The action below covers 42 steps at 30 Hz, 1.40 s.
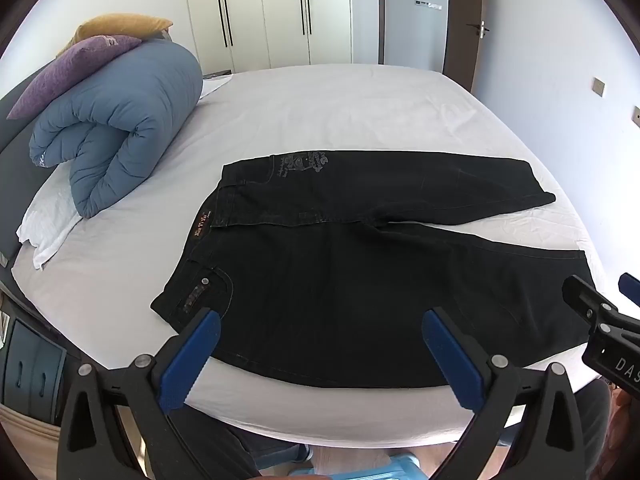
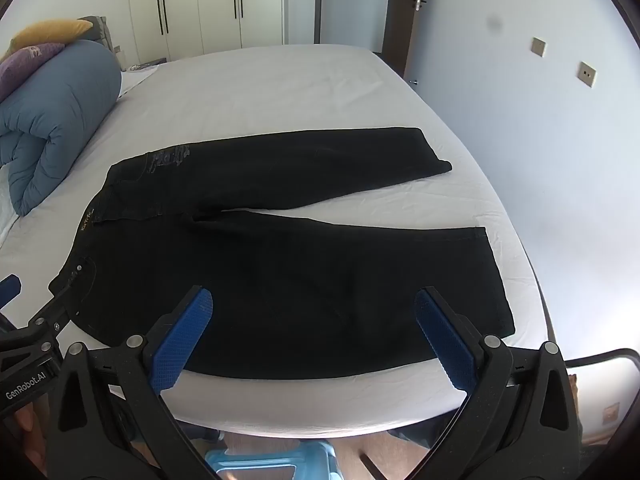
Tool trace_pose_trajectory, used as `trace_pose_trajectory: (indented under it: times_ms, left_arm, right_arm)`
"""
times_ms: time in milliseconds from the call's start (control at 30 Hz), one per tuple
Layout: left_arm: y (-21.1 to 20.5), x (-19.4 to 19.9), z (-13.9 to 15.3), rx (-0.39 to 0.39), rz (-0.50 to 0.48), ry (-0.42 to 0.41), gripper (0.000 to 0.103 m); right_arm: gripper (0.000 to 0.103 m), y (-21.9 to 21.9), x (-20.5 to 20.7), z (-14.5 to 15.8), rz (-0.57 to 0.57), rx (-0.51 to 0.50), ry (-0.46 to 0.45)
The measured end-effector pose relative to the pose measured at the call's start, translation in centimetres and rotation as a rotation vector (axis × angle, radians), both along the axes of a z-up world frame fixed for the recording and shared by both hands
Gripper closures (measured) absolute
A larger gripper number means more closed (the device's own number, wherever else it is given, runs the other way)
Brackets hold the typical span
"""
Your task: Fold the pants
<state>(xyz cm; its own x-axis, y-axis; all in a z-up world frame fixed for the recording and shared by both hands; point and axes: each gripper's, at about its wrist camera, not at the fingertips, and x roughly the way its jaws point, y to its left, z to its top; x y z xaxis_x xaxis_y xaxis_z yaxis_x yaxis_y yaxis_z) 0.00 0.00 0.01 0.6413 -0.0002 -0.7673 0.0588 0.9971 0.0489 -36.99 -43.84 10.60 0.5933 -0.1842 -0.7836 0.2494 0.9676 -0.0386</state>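
Black jeans (image 1: 360,264) lie flat on the white bed (image 1: 320,120), waistband to the left, both legs spread to the right in a V; they also show in the right wrist view (image 2: 280,272). My left gripper (image 1: 320,320) is open and empty, held above the near edge of the near leg, close to the hip pocket. My right gripper (image 2: 314,300) is open and empty above the near leg, further toward the hem. Each gripper shows at the edge of the other's view: the right one (image 1: 600,300) and the left one (image 2: 24,300).
A rolled blue duvet (image 1: 116,128) with purple and yellow pillows (image 1: 72,68) sits at the bed's far left. White wardrobes (image 1: 264,12) and a door stand behind the bed. A wall runs along the right side. A light blue stool (image 2: 276,464) is below the near bed edge.
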Motion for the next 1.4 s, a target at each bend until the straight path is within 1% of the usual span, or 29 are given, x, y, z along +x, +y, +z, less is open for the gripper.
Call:
trace_pose_trajectory:
  times_ms: [667,833,1133,1233,1400]
  left_arm:
    - [0.0,0.0,0.0,0.0,-0.002,0.004,0.0]
    - [-0.2,-0.2,-0.5,0.001,-0.003,0.004,0.0]
    - [0.1,-0.2,-0.6,0.0,-0.004,0.009,0.0]
    - [0.3,-0.3,-0.6,-0.002,-0.004,0.012,0.0]
    - [0.2,-0.3,-0.7,-0.001,-0.004,0.013,0.0]
  right_arm:
    - [0.0,0.0,0.0,-0.6,0.0,-0.001,0.001]
    - [0.0,0.1,0.0,-0.7,-0.001,-0.001,0.005]
    - [0.0,0.4,-0.8,-1.4,-0.004,-0.004,0.01]
    - [0.0,0.6,-0.2,-1.9,-0.003,-0.007,0.012]
    - [0.0,0.6,-0.2,-1.9,-0.003,-0.006,0.012]
